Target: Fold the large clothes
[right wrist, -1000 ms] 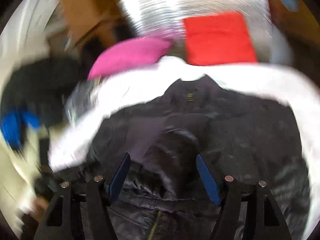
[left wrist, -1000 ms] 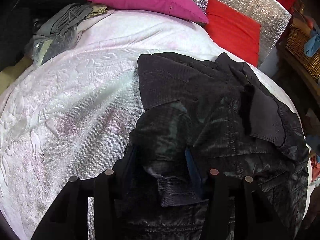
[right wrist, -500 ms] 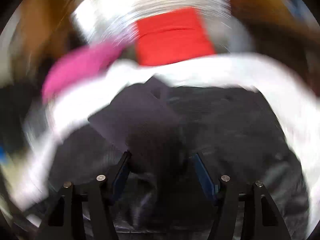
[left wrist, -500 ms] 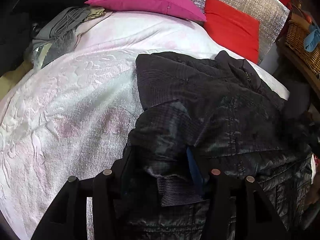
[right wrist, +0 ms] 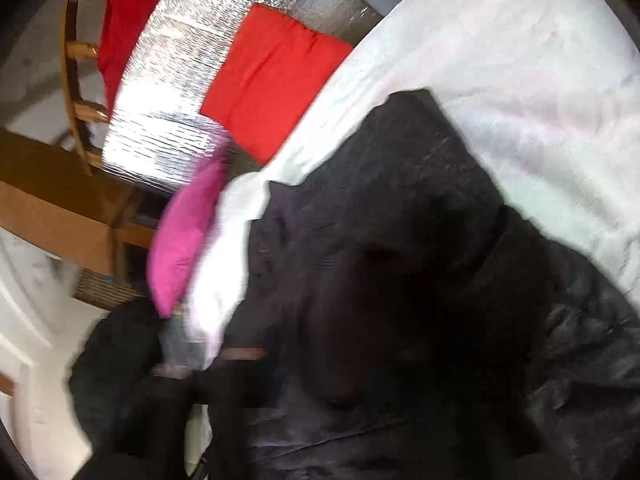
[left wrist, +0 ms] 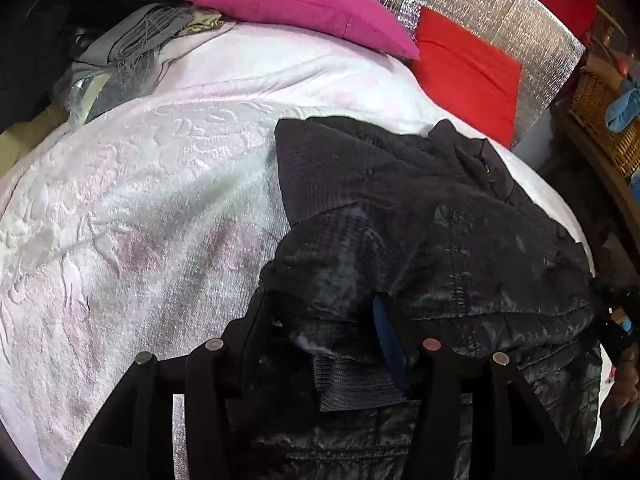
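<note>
Jaws first: on the left gripper (left wrist: pixel 320 320) they stand about half apart with a bunched fold of the black jacket (left wrist: pixel 460 240) and its ribbed cuff (left wrist: pixel 356 384) between them; the cloth fills the gap and a blue pad shows against its right side, so I judge this a grip on the sleeve end. The right gripper's jaws are closing, but its own view is smeared and dark at the bottom, so I cannot tell whether cloth is caught there; the jacket fills everything directly ahead of it.

From largest to smallest, the bed (left wrist: pixel 140 220) with its pale pink-white cover carries everything. The jacket lies on the right half of it as the left view shows, its long axis running from the near edge up toward the red cushion (left wrist: pixel 464 68) and the pink pillow (left wrist: pixel 304 4), collar end farthest away. A heap of grey cloth (left wrist: pixel 128 48) sits at the far left corner, well apart.

What the coming fold seems to turn on is that the left jaws sit at the jacket's near left side with the bulk of it spreading away and to the right. A hand (left wrist: pixel 624 376) shows at the jacket's right edge, so the right arm is the nearer to that side.
</note>
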A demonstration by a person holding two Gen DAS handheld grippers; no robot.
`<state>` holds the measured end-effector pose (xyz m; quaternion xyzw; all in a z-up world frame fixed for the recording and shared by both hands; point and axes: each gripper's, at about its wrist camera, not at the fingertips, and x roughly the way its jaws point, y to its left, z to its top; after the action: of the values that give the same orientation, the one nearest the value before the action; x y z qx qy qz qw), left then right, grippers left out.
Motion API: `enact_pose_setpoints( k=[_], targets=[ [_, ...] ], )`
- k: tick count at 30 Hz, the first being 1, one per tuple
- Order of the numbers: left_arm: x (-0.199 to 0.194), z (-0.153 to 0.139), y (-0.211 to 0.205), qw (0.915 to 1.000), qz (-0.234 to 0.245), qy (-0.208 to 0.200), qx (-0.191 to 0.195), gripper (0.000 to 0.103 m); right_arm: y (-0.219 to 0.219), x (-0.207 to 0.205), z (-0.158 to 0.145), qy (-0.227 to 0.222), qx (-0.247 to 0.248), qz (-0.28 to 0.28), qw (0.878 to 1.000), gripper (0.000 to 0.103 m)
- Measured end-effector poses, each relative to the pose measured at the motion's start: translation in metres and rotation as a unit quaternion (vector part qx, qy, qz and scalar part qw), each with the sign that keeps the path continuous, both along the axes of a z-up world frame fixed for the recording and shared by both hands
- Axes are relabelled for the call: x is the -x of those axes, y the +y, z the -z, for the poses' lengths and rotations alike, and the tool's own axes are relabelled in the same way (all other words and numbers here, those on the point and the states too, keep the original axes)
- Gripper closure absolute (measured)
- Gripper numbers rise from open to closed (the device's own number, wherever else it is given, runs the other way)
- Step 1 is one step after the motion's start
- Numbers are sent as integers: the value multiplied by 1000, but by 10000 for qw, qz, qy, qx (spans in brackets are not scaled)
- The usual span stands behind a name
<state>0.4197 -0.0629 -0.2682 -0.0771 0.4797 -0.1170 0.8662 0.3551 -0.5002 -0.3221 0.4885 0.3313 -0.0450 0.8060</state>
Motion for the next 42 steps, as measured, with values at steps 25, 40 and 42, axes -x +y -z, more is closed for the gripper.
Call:
enact_pose_setpoints(
  k=[25, 40, 42],
  targets=[
    [29, -25, 14, 9992, 106, -285, -258, 37, -4, 73, -69, 72, 1767, -130, 9842, 24],
    [160, -34, 83, 9979, 45, -634, 104, 33, 0, 259, -40, 171, 1653, -544, 9846, 25],
    [180, -26, 88, 9985, 23, -474, 266, 33, 2, 274, -30, 231, 1472, -593, 9871, 26]
  ],
)
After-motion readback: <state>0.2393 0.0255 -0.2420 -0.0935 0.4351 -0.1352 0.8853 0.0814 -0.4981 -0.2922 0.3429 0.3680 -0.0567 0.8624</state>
